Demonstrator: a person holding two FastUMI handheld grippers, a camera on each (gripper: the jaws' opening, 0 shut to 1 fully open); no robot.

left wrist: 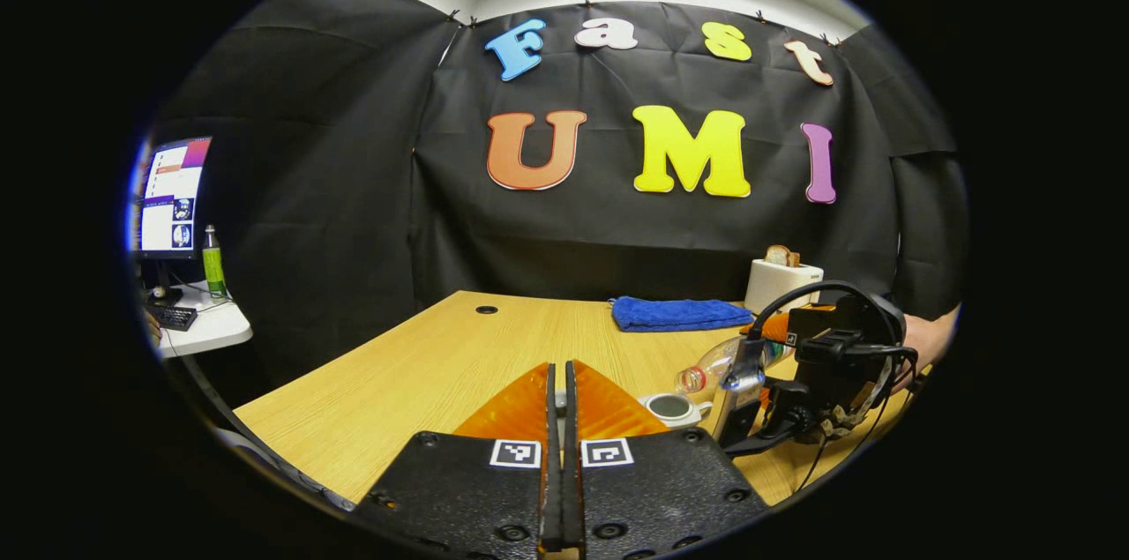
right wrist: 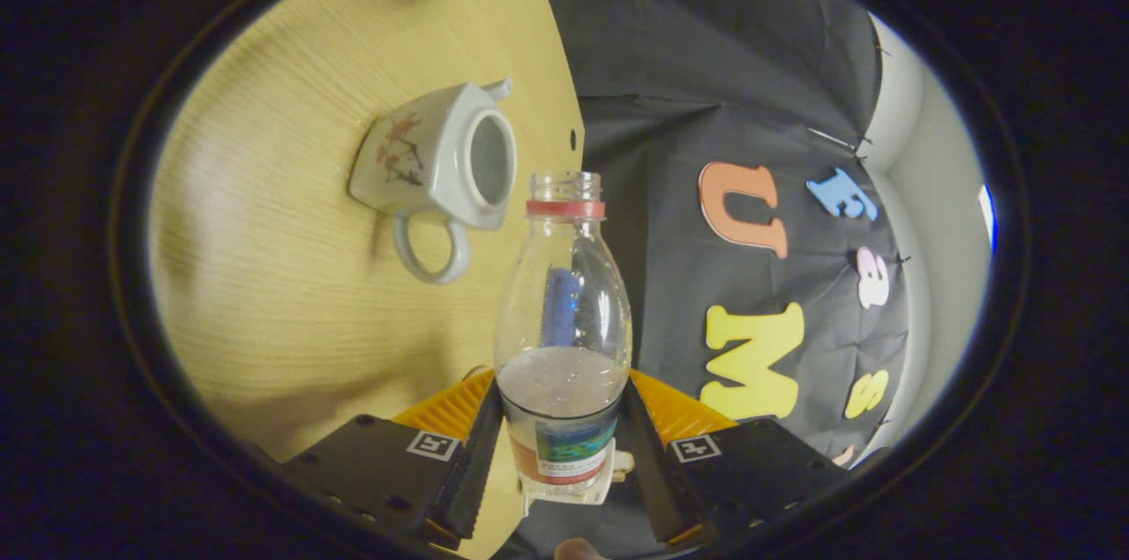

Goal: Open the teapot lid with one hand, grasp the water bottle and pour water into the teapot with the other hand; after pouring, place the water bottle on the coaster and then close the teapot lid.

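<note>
Clamping the water bottle point(right wrist: 564, 322) between both fingers, the right gripper point(right wrist: 564, 436) held it at the label band near the base, with the uncapped neck pointing away from the camera. In the right gripper view the bottle was tipped over sideways, so the table point(right wrist: 291, 295) ran up the left of the frame and the water stood low in the body. The teapot point(right wrist: 437, 168) sat on the table just beyond and to the left of the bottle mouth, apart from it, with its lid off, the round opening facing the camera and the handle toward the near side. Bare table surface surrounded the teapot on all sides, and the far table edge lay just past it.

In the left gripper view the left gripper point(left wrist: 561, 401) had its fingers drawn together to a narrow slit; whether anything sat between them could not be told. To its right, the right gripper point(left wrist: 750, 384) carried the water bottle point(left wrist: 719, 366) lying nearly level above the teapot point(left wrist: 672, 407), whose rim showed just under the bottle neck. A blue towel point(left wrist: 677, 313) and a white toaster point(left wrist: 781, 282) lay at the far right of the table point(left wrist: 414, 375), well apart from the teapot. The left and middle of the table offered open surface up to its near-left edge. A side desk with a monitor point(left wrist: 172, 197) and a green bottle point(left wrist: 213, 262) stood at the far left, separate from the table.
</note>
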